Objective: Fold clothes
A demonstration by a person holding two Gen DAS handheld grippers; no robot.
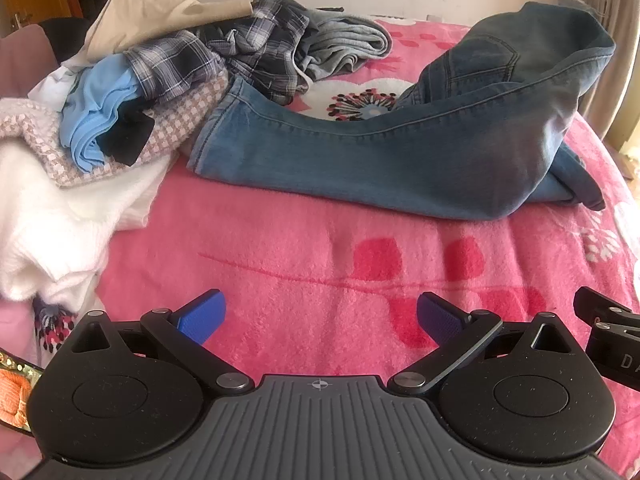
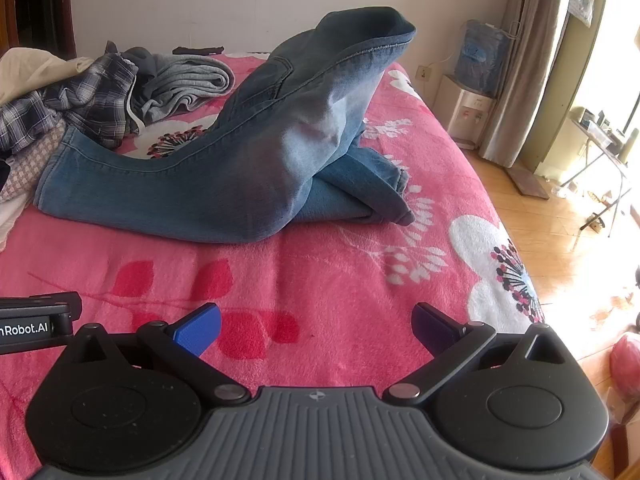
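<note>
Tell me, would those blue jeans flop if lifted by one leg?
Probably. The crumpled blue denim jeans already sag and bunch on the pink floral blanket, so they would likely drape. Thick seams suggest some weight; a narrow pinch might slip.

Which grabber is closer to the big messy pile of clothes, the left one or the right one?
Left. The left gripper hovers open over the blanket, with the clothes pile just to its left. The right gripper, also open, sits farther right, away from the pile.

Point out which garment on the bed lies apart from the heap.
The blue jeans, sprawled alone across the pink blanket; every other garment is bunched in the pile at the left.
</note>
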